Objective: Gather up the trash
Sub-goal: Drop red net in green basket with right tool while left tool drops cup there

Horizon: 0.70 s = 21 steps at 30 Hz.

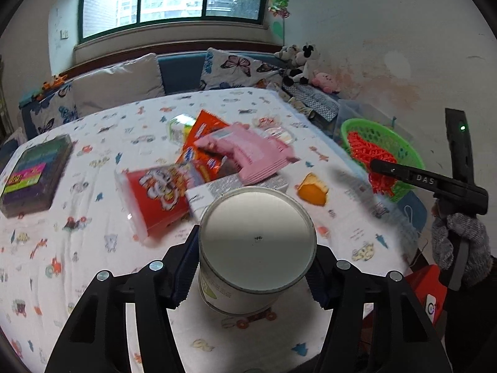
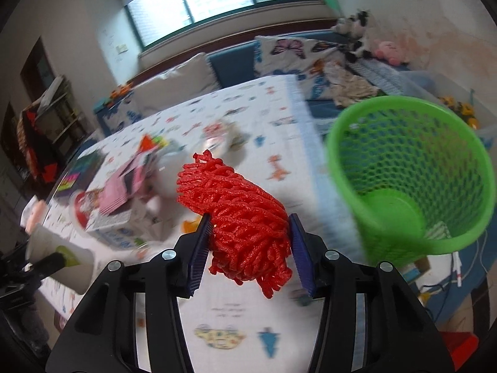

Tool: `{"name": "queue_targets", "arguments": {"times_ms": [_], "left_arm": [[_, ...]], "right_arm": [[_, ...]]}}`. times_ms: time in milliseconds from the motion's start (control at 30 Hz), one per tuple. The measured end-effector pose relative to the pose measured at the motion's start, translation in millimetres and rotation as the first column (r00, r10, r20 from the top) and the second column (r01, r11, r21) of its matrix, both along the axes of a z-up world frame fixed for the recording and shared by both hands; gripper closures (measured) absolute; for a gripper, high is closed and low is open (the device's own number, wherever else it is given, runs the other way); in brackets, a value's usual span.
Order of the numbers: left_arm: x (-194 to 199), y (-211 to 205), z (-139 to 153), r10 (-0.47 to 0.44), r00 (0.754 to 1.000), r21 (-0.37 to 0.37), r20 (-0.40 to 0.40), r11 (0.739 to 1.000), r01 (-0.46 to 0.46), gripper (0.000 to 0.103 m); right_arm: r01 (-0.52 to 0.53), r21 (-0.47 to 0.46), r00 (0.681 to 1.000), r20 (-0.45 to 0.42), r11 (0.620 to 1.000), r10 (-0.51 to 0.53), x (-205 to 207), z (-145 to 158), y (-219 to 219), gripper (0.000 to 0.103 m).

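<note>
My left gripper (image 1: 254, 264) is shut on a white paper cup (image 1: 256, 239), held above the patterned tablecloth with its base toward the camera. My right gripper (image 2: 248, 242) is shut on a red foam net (image 2: 236, 214) and holds it above the table's right edge, just left of the green mesh bin (image 2: 410, 180). In the left wrist view the right gripper (image 1: 403, 174) holds the red net (image 1: 372, 152) in front of the green bin (image 1: 379, 143). The cup also shows in the right wrist view (image 2: 59, 255).
A heap of trash lies mid-table: a red snack bag (image 1: 155, 199), an orange wrapper (image 1: 205, 143), a pink packet (image 1: 248, 152), a grey carton (image 1: 236, 189), an orange scrap (image 1: 312, 189). A dark box (image 1: 34, 174) sits at the left. A sofa with pillows (image 1: 124, 80) stands behind.
</note>
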State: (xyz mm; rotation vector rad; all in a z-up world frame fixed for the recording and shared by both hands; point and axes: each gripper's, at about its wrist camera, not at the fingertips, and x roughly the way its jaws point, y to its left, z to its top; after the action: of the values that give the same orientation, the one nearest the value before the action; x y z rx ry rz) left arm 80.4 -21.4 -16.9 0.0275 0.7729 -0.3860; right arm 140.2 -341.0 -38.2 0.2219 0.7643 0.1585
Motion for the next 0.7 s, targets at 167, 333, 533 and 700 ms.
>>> {"name": "queue_targets", "arguments": {"times_ms": [167, 333, 533, 700], "left_arm": [[16.5, -26.3, 20.5, -0.056, 0.998, -0.031, 0.011, 0.998, 0.056, 0.045], [34.4, -60.8, 40.9, -0.115, 0.993, -0.040, 0.037, 0.992, 0.116, 0.045], [65.4, -109.5, 53.2, -0.186, 0.982, -0.043, 0.035, 0.981, 0.187, 0.045], [90.1, -148.7, 57.7, -0.240, 0.971, -0.044, 0.022, 0.970, 0.241, 0.045]], "right_arm": [[0.098, 0.005, 0.995, -0.002, 0.995, -0.098, 3.2, 1.3, -41.3, 0.053], [0.176, -0.001, 0.984, -0.016, 0.984, -0.176, 10.1, -2.2, -78.5, 0.052], [0.230, -0.021, 0.972, -0.040, 0.973, -0.231, 19.5, -10.9, -111.9, 0.051], [0.263, -0.016, 0.963, -0.061, 0.965, -0.263, 25.6, -20.1, -137.6, 0.049]]}}
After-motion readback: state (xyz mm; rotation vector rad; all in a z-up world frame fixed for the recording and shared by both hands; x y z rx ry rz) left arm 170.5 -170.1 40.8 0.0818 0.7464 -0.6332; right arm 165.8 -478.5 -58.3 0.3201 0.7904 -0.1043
